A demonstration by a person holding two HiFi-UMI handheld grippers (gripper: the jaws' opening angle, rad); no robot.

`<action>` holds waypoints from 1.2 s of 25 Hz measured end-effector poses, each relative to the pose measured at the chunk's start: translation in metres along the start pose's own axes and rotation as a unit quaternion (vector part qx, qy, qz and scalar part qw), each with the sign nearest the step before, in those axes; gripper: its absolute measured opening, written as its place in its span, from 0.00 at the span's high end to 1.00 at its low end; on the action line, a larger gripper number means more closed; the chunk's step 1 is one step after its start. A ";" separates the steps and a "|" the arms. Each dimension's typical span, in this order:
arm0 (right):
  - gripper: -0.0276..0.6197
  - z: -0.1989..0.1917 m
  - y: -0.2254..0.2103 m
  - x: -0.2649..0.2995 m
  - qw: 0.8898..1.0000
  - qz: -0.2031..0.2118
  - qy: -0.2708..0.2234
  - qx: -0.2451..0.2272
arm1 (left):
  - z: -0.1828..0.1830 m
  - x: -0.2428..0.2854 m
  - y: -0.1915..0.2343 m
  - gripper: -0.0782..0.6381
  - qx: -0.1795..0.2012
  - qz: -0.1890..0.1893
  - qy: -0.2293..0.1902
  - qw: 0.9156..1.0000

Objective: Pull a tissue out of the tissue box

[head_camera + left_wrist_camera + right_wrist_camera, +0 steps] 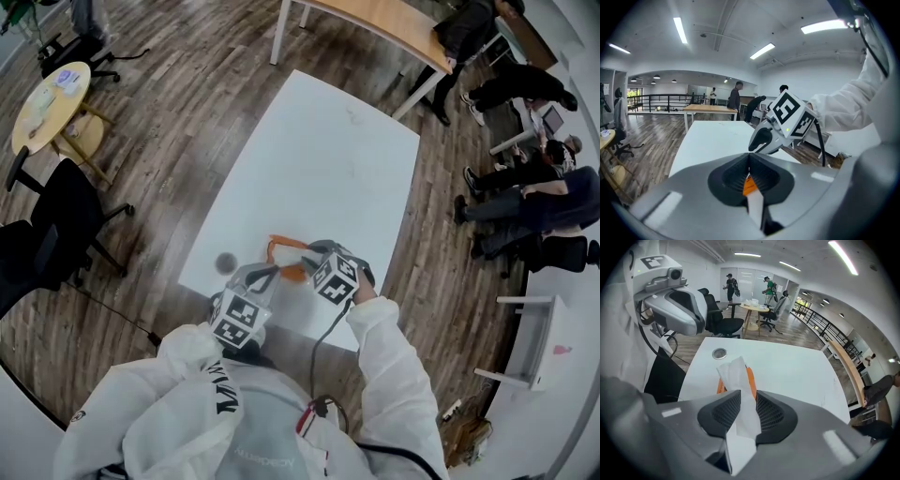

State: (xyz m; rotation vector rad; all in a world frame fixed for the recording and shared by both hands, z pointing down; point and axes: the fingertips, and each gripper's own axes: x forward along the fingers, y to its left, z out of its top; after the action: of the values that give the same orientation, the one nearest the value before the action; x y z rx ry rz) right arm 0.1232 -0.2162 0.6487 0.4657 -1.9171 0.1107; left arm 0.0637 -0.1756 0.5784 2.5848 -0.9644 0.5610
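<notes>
Pinching tissue (736,380) in right fingers (776,416), clamping tissue box (749,187) in left fingers (725,180); next needs a steady upward pull.

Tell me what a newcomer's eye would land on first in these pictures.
The white tissue stands up between the jaws of the right gripper, which pinch it just above the orange tissue box. Next comes the left gripper, its jaws closed on what looks like an orange edge of that box. Both work at the near edge of a white table.
</notes>
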 end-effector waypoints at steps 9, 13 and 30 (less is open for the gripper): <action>0.84 -0.002 0.000 -0.001 1.000 -0.003 0.003 0.009 | -0.046 0.042 0.004 0.89 -0.008 -0.004 0.073 0.997; 0.86 -0.005 0.002 -0.002 1.000 -0.002 0.004 0.013 | -0.056 0.055 0.007 0.89 -0.022 -0.002 0.086 0.996; 0.90 -0.004 0.004 -0.004 1.000 -0.007 -0.001 0.011 | -0.079 0.068 0.019 0.89 -0.061 0.004 0.116 0.991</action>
State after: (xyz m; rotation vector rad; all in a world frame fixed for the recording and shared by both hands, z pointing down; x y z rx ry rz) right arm 0.1267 -0.2106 0.6472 0.4934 -1.9168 0.1227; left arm 0.0786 -0.1929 0.6824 2.3471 -0.9018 0.7609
